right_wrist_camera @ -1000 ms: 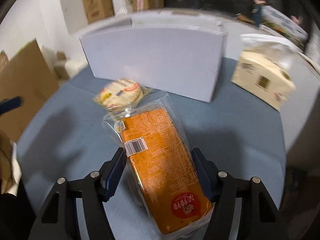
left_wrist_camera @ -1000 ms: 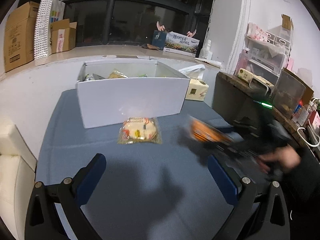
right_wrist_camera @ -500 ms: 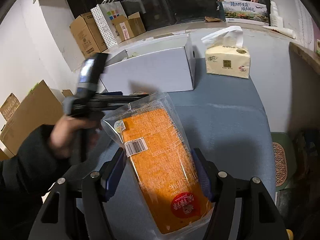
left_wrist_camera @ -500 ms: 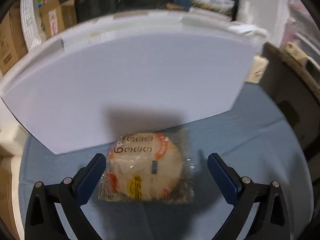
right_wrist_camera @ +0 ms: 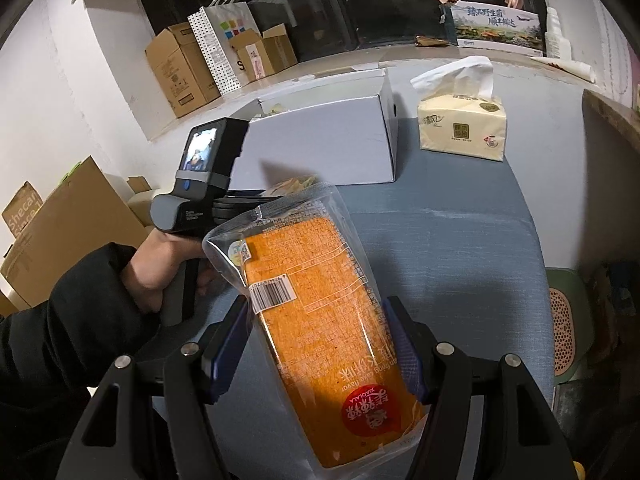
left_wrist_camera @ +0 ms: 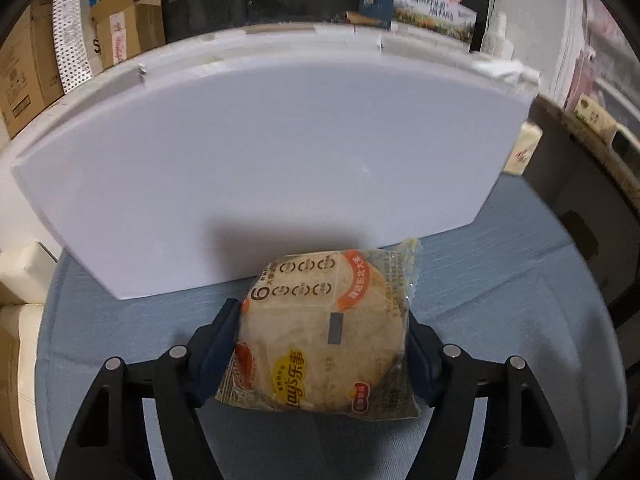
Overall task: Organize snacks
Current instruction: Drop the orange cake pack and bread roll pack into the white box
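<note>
My left gripper (left_wrist_camera: 322, 344) is shut on a round rice-cracker packet (left_wrist_camera: 320, 336), just in front of the near wall of the white box (left_wrist_camera: 260, 152) on the blue table. My right gripper (right_wrist_camera: 320, 344) is shut on a long orange snack packet (right_wrist_camera: 320, 320) and holds it above the table, to the right of the left gripper's handle (right_wrist_camera: 192, 208). The white box (right_wrist_camera: 320, 148) stands behind, with some snacks barely showing inside. A corner of the cracker packet (right_wrist_camera: 292, 185) peeks out behind the orange packet.
A tissue pack (right_wrist_camera: 460, 124) stands to the right of the box. Cardboard boxes (right_wrist_camera: 180, 68) and a dotted paper bag (right_wrist_camera: 220, 44) line the back ledge. A large cardboard box (right_wrist_camera: 68, 224) stands left of the table. A dark counter (left_wrist_camera: 580, 184) edges the right side.
My left gripper moved in toward the white box and shut on the cracker packet, which had lain on the table. My right gripper pulled back and up with the orange packet.
</note>
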### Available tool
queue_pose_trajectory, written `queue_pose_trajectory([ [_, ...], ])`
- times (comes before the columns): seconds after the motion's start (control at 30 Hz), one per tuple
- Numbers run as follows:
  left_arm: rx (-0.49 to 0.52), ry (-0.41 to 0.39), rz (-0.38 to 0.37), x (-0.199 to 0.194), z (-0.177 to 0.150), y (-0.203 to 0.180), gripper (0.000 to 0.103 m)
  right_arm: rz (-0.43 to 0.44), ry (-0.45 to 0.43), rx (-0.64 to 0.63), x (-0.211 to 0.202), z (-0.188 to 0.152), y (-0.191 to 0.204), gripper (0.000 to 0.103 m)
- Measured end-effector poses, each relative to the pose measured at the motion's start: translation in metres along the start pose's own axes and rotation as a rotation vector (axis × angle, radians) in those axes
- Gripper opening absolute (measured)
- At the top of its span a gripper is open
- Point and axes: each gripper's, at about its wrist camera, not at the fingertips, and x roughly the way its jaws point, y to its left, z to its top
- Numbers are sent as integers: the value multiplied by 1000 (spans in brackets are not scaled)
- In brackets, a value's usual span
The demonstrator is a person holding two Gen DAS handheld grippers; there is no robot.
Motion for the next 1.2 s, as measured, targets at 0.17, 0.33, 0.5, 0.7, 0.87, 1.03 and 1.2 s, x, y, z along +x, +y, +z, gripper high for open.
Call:
queue_pose_trajectory([
  [0.17, 0, -148, -77, -80, -8, 14, 77, -1, -35, 10, -3, 4, 0, 71],
  [0.33, -35, -288, -126, -162, -12, 24, 77, 16, -66, 16, 8, 16, 8, 71],
  [0.5, -35, -364, -118, -197, 2, 36, 77, 20, -82, -37, 26, 46, 31, 71],
  [0.7, -19, -431, -88, -200, 40, 48, 77, 12, -167, -96, 32, 110, 53, 71],
  [0.87, -36, -426, -60, -167, 96, 67, 77, -25, -225, -98, 47, 183, 53, 71],
  [1.03, -51, -372, -39, -121, 144, 80, 77, -84, -189, -67, 89, 238, 34, 71],
  [1.2, -48, -299, -45, -73, 168, 90, 81, -114, -133, -10, 128, 268, 6, 74],
])
